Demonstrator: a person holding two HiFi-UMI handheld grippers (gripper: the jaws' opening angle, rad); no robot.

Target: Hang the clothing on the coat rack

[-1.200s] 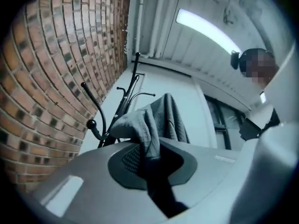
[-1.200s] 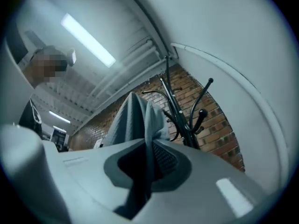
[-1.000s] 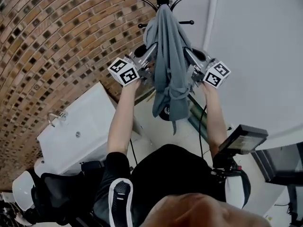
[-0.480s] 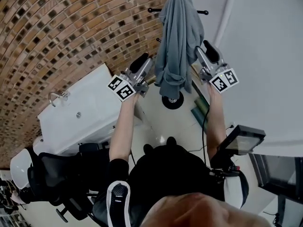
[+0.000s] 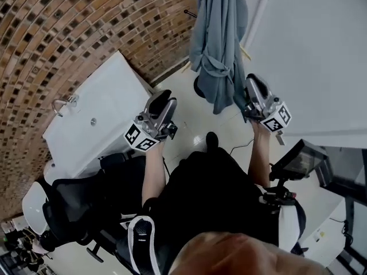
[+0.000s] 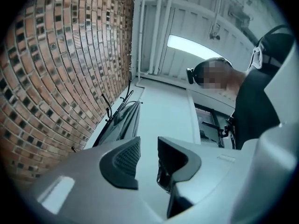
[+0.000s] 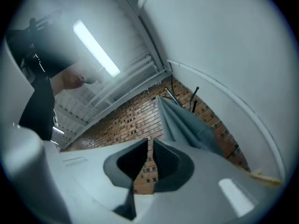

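Note:
The grey-blue clothing [image 5: 218,39] hangs from the coat rack, whose black hook [image 5: 189,13] shows beside it and whose round base [image 5: 198,87] stands on the floor below. My left gripper [image 5: 163,96] is lowered to the left of it, well apart, open and empty. My right gripper [image 5: 252,82] sits just right of the hem; its jaws are closing to a slim gap with nothing between them. The left gripper view shows the open jaws [image 6: 148,157] with the clothing [image 6: 126,122] far off. In the right gripper view the clothing [image 7: 187,125] hangs beyond the narrow jaws [image 7: 150,143].
A white cabinet [image 5: 97,130] with a tap [image 5: 63,105] stands against the brick wall [image 5: 69,39] at the left. A black office chair [image 5: 69,211] is behind it. A dark screen on a stand [image 5: 298,162] is at the right, by the white wall [image 5: 309,50].
Both grippers let go of the clothing and dropped down and back from the rack. The clothing stays hanging. The left jaws opened wide; the right opened, then narrowed.

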